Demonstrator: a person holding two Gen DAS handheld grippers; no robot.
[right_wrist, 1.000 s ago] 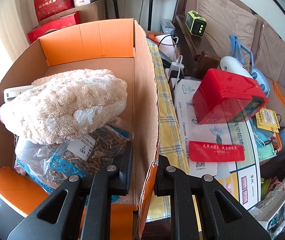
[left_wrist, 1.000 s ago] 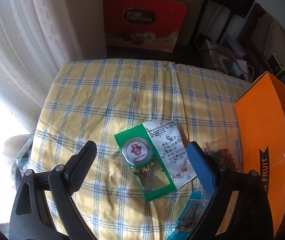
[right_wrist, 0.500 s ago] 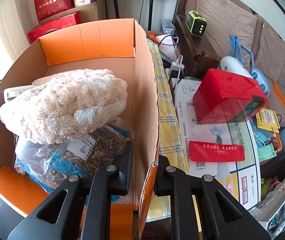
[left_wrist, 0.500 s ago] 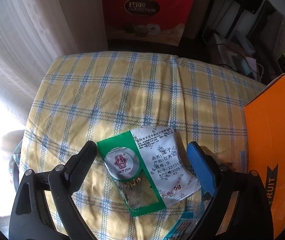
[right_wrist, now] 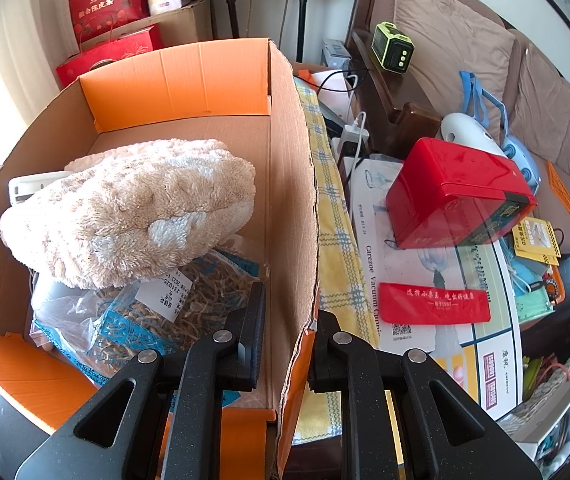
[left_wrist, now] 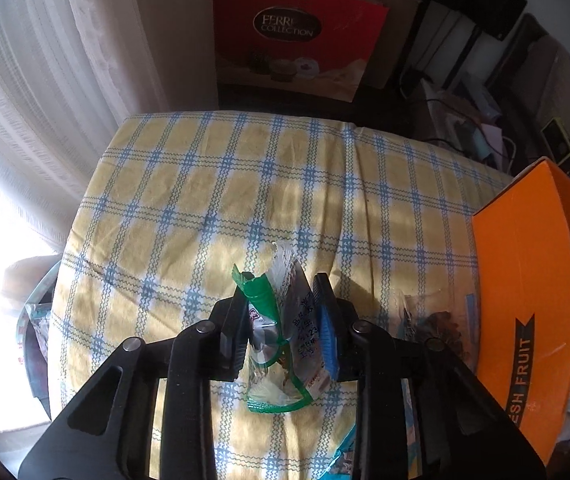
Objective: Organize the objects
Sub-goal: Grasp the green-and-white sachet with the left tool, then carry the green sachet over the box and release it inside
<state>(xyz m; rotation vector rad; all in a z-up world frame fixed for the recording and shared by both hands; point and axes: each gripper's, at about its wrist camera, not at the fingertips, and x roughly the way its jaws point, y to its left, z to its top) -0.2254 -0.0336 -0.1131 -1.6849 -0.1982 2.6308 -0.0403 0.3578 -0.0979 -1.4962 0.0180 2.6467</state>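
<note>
Both grippers were clamped: one on a sachet, one on a box wall.

The left gripper (left_wrist: 283,332) was closing, its pads already squeezing the buckled green-and-white foil sachet (left_wrist: 281,336) over the yellow-and-blue checked tablecloth (left_wrist: 245,200). The right gripper (right_wrist: 287,340) pinched the near wall of the orange-lined cardboard box (right_wrist: 291,200); inside lay a clear bag of dried herbs (right_wrist: 157,304) under a fluffy beige cloth (right_wrist: 133,208).
</note>
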